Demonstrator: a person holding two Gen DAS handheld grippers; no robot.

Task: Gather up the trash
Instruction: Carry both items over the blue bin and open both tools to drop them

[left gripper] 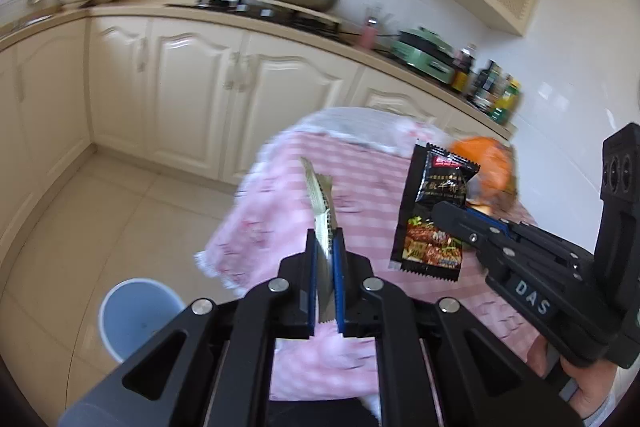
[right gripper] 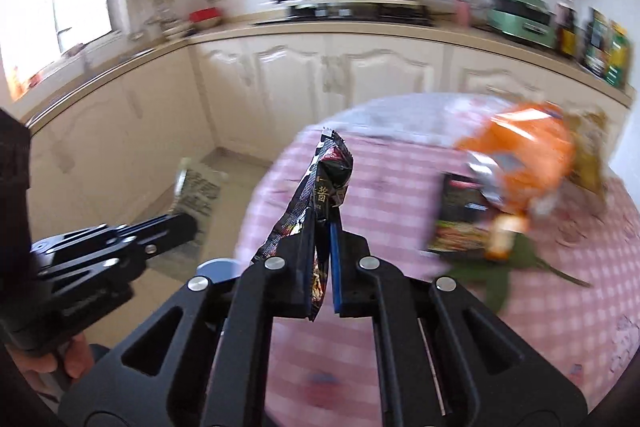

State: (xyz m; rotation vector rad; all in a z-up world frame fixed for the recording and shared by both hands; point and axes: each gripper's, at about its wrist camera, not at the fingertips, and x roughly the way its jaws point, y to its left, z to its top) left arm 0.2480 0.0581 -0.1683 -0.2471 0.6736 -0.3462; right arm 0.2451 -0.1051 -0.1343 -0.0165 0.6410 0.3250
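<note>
Trash is pinched in both my fingers, a silver wrapper (left gripper: 320, 203) upright in the left gripper (left gripper: 325, 247), a black sachet (right gripper: 320, 187) in the right gripper (right gripper: 320, 247), with the bin (left gripper: 136, 311) lower left, nearer the left.

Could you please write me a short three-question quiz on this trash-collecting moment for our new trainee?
1. True or false: the left gripper holds nothing.
2. What does the right gripper clamp? A) an orange bag B) a black sauce packet C) a green leaf
3. Fill in: the blue bin stands on the ____ beside the table with the pink checked cloth.

Key:
1. False: it is shut on a silvery packet.
2. B. The orange bag lies on the table.
3. floor
</note>
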